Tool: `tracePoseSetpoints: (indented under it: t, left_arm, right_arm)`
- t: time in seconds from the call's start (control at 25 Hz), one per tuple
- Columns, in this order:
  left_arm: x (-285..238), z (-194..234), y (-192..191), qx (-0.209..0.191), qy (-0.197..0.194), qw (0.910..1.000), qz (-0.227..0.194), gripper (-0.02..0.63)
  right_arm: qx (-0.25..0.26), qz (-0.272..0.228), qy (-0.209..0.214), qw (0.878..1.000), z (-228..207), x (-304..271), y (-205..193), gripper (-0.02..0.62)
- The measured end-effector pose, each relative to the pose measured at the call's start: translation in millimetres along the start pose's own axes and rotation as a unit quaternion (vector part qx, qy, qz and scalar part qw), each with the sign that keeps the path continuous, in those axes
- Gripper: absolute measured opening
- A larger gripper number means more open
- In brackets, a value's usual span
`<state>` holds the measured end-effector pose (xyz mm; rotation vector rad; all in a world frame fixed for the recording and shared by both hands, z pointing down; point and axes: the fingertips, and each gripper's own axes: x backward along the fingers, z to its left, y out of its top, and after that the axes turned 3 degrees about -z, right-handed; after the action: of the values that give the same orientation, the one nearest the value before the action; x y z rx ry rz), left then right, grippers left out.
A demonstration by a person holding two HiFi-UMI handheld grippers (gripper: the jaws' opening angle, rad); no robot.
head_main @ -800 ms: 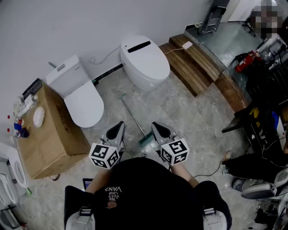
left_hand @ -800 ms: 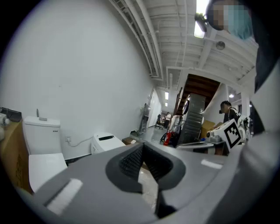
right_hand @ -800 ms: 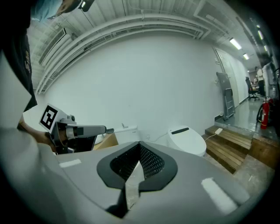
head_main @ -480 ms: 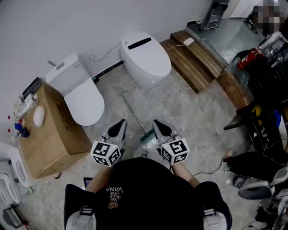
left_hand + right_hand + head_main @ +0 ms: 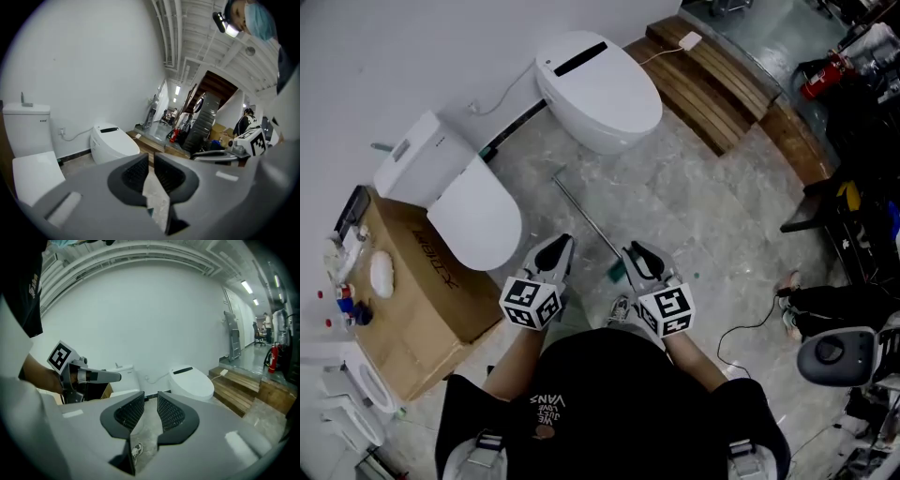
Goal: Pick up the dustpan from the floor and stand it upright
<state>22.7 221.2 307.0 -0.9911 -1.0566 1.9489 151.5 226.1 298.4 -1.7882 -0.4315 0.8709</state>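
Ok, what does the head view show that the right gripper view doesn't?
Head view only: the dustpan lying on the floor. Right gripper view only: the ceiling and the lit corridor beyond the wooden step. Both: that step, the tank toilet, the tankless toilet, the fire extinguisher and the left gripper.

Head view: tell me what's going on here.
A person holds a gripper in each hand just above the dustpan. The dustpan lies flat on the floor, with its handle pointing away from the person. The left gripper is shut and empty. The right gripper has its fingers slightly apart, with nothing between them. The dustpan has not yet been picked up.
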Motion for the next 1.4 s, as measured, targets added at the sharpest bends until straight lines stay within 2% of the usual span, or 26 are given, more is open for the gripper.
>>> tracePoseSetpoints:
  t: [0.28, 0.56, 0.68, 0.88, 1.04, 1.24, 1.4]
  left_arm:
    - [-46, 94, -17, 0.033, -0.034, 0.9962, 0.074, 0.067]
    - [-89, 167, -60, 0.075, -0.067, 0.9835, 0.151, 0.169]
    - [-110, 192, -72, 0.093, -0.074, 0.9788, 0.167, 0.172]
    - [-144, 224, -90, 0.111, -0.076, 0.9733, 0.186, 0.190]
    - [-167, 244, -112, 0.147, -0.065, 0.9662, 0.202, 0.229]
    - [-199, 272, -154, 0.179, -0.043, 0.9573, 0.223, 0.232]
    - [-228, 299, -191, 0.197, -0.016, 0.9505, 0.240, 0.232]
  right_arm:
    - [-0.024, 0.048, -0.059, 0.997, -16, -86, -32, 0.101]
    - [-0.045, 0.115, -0.114, 0.986, -29, -150, -79, 0.147]
    - [-0.049, 0.136, -0.126, 0.981, -30, -173, -96, 0.156]
    - [-0.049, 0.168, -0.127, 0.976, -36, -208, -124, 0.179]
    - [-0.044, 0.191, -0.119, 0.973, -48, -231, -150, 0.179]
    - [-0.035, 0.219, -0.103, 0.970, -75, -263, -192, 0.179]
    - [-0.048, 0.241, -0.091, 0.965, -95, -283, -238, 0.179]
